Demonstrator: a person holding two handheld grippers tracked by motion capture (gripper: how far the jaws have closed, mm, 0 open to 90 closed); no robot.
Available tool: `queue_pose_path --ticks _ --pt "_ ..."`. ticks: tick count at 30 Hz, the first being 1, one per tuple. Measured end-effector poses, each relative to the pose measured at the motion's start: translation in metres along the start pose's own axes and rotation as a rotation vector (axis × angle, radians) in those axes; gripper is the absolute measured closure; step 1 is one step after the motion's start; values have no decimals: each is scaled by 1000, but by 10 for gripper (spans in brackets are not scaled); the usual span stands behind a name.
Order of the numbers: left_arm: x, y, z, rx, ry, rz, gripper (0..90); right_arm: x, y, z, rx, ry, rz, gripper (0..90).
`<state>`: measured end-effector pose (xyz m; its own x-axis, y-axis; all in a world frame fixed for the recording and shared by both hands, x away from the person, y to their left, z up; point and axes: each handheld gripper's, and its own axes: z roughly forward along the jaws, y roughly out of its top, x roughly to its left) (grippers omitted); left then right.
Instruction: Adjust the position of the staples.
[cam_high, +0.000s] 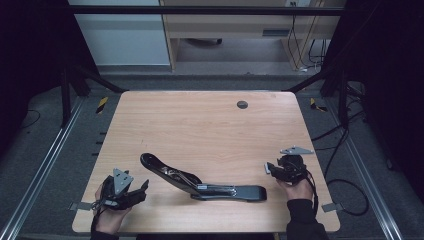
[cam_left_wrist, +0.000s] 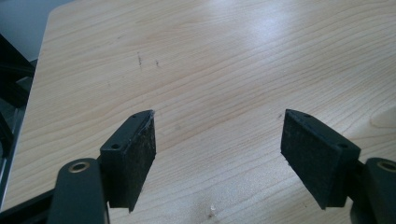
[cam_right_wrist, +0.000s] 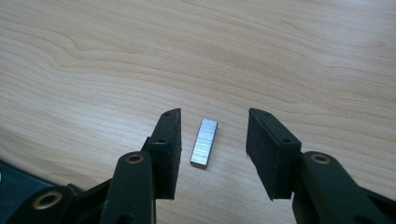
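Observation:
A black stapler (cam_high: 200, 182) lies swung open on the wooden table (cam_high: 210, 125) near the front edge, one arm pointing back left, the other flat toward the right. In the right gripper view a short silver strip of staples (cam_right_wrist: 204, 143) lies flat on the wood between the two pads, with a gap on each side. My right gripper (cam_right_wrist: 213, 135) is open around it and shows at the front right of the table (cam_high: 270, 168), just right of the stapler. My left gripper (cam_high: 142, 187) stands open at the front left, over bare wood (cam_left_wrist: 217, 140).
A dark round grommet (cam_high: 242, 104) sits in the tabletop near the back edge. Metal frame rails and cables run along the floor on both sides of the table. A pale cabinet and a desk stand behind.

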<state>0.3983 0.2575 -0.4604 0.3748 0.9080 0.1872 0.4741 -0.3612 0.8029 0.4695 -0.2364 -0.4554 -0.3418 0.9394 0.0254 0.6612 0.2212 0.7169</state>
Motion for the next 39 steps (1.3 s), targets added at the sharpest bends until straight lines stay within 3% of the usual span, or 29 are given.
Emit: queue_pose_path --ticks 12,26,34,39 --pt "0 0 2 7 8 7 261 3 5 22 82 -39 -25 621" --pt "-2 0 4 25 5 20 267 6 5 42 152 -24 -24 712" --pt "-2 0 4 29 1 19 267 7 5 45 182 -20 -28 777" --pt "-2 0 3 31 0 23 268 4 5 34 165 8 -73 778"
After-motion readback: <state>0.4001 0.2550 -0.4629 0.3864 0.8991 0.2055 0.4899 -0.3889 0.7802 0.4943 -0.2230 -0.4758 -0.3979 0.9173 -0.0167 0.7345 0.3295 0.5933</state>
